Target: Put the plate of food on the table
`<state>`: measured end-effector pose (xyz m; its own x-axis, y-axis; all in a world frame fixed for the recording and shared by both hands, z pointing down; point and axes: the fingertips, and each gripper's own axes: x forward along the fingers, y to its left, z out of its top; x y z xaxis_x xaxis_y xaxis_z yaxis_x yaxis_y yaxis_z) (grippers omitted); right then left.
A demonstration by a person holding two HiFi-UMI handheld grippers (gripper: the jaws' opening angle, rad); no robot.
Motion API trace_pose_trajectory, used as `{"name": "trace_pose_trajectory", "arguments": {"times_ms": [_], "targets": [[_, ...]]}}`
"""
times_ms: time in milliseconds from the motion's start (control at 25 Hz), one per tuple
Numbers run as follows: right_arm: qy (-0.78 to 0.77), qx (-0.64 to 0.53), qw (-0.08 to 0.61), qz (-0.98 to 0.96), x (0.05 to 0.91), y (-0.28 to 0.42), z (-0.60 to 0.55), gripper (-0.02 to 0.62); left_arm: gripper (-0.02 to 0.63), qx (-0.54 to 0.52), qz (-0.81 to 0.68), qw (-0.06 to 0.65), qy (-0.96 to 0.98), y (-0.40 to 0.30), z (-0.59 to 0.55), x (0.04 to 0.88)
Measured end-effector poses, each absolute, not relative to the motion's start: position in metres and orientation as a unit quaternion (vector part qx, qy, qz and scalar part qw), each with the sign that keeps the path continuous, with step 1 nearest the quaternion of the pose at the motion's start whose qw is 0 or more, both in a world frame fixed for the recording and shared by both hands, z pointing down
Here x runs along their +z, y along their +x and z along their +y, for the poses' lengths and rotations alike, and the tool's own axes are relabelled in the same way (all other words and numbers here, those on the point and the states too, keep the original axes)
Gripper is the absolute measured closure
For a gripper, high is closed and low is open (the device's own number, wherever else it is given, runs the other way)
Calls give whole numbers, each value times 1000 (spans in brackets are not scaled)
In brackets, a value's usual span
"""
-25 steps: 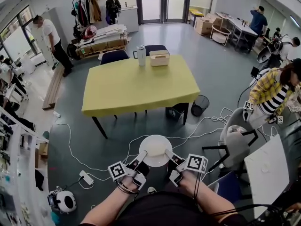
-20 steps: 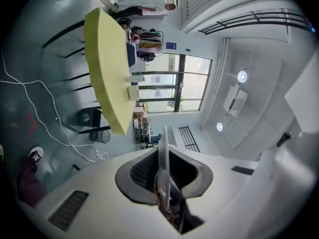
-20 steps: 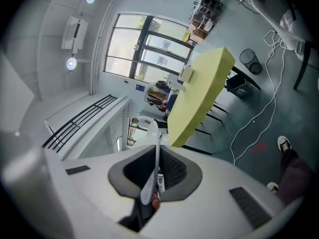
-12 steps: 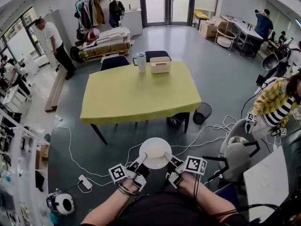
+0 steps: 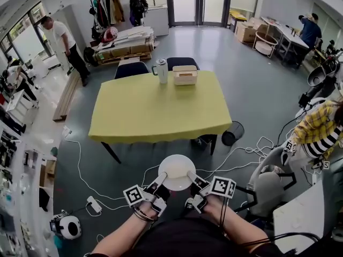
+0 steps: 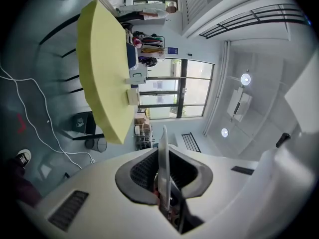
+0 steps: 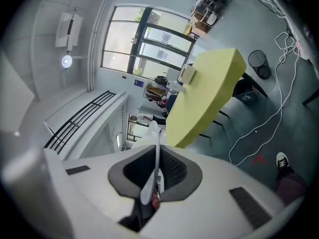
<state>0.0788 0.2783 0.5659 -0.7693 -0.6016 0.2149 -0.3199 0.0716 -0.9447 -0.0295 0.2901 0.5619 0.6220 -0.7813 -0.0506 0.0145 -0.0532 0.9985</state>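
I hold a white plate (image 5: 177, 171) with pale food on it, level and low over the floor, short of the table's near edge. My left gripper (image 5: 160, 178) is shut on the plate's left rim and my right gripper (image 5: 191, 175) on its right rim. In the left gripper view the plate (image 6: 163, 156) shows edge-on between the jaws of that gripper (image 6: 164, 183). The right gripper view shows the same thin rim (image 7: 156, 151) clamped in that gripper (image 7: 154, 178). The yellow table (image 5: 161, 111) stands ahead of me.
A white jug (image 5: 162, 70) and a pale box (image 5: 185, 75) stand at the table's far edge, with two blue chairs (image 5: 131, 68) behind. Cables (image 5: 80, 170) trail over the floor. A black bin (image 5: 232, 133) stands right of the table, a grey chair (image 5: 268, 186) near my right.
I have moved a little nearer to the table; its front edge sits lower in the head view. Both grippers keep their hold on the plate.
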Motion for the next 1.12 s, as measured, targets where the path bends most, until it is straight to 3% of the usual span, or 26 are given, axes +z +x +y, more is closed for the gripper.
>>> {"name": "trace_pose_trajectory", "arguments": {"times_ms": [1120], "targets": [[-294, -608, 81, 733, 586, 109, 130, 568, 552, -350, -332, 608, 631, 4, 152, 578]]}}
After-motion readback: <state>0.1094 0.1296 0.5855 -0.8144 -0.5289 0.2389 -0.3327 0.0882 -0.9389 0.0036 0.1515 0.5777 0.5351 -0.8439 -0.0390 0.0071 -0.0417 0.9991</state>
